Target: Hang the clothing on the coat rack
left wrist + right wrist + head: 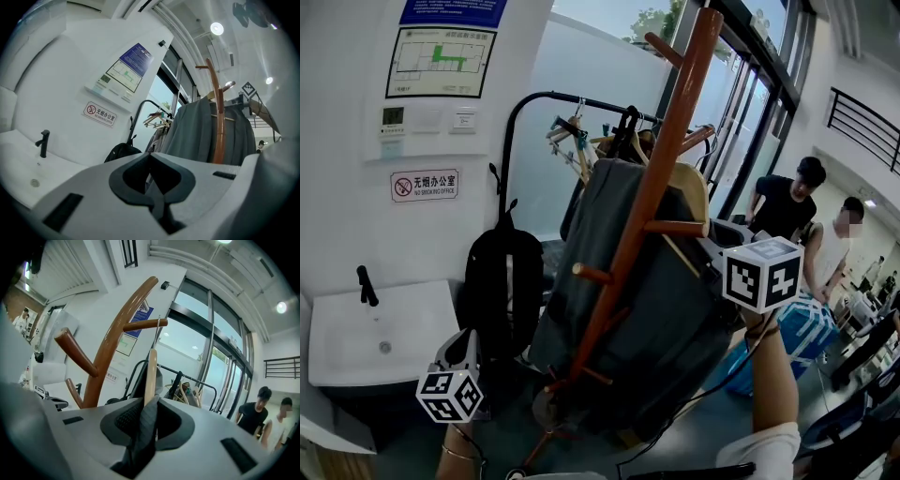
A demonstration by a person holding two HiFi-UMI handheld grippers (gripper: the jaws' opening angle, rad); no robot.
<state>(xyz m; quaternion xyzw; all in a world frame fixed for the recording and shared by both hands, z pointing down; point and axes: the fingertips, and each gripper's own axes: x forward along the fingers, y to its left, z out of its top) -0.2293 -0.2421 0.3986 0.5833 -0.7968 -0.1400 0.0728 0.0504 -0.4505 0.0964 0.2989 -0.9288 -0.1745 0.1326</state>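
Right gripper, nearest at 3 o'clock in the head view, pinches grey cloth and the neck of a wooden hanger together, so one grip carries both to the rack. One wooden coat rack runs from 6 to 1 o'clock. One grey garment drapes behind its pole at centre. It is probably not hung yet: the wire hook stands beside an upper peg, and whether it rests there cannot be told. One black backpack sits at 9 o'clock. Left gripper, at 7 o'clock, has its tongs pressed together on nothing, likely kept clear. That makes two grippers and one hanger held.
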